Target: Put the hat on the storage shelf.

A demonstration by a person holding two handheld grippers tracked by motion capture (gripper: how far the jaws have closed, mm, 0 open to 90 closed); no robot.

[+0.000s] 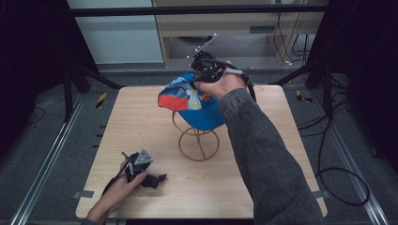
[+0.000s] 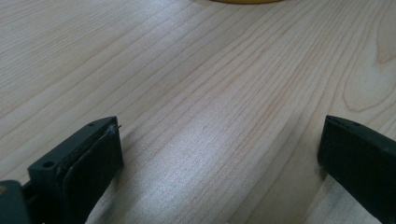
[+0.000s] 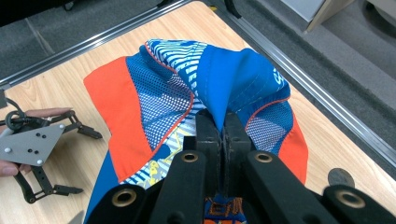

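- Near the far edge of the tabletop (image 1: 141, 122), about mid-width, the right gripper (image 1: 205, 70) is pinching a fold of the blue-and-orange cap (image 1: 190, 101); in the right gripper view its jaws are pressed together on the blue fabric (image 3: 219, 79).
- Cap is sitting over the top of the wire stand (image 1: 198, 140), which is standing around the middle of the tabletop, slightly toward the far side; cap looks bunched and tilted, not seated square.
- Left gripper (image 1: 159, 178) is resting low near the front left corner, well apart from the cap; its jaws are spread wide over bare wood (image 2: 210, 116), holding nothing.
- Step in hand, as a judgement: either lifting the cap off the stand or settling it on; cannot tell which.
- Next move is calling for a straight, slow pull or press so the light stand is not tipping; left gripper is probably needing to come in and steady the stand's base ring.
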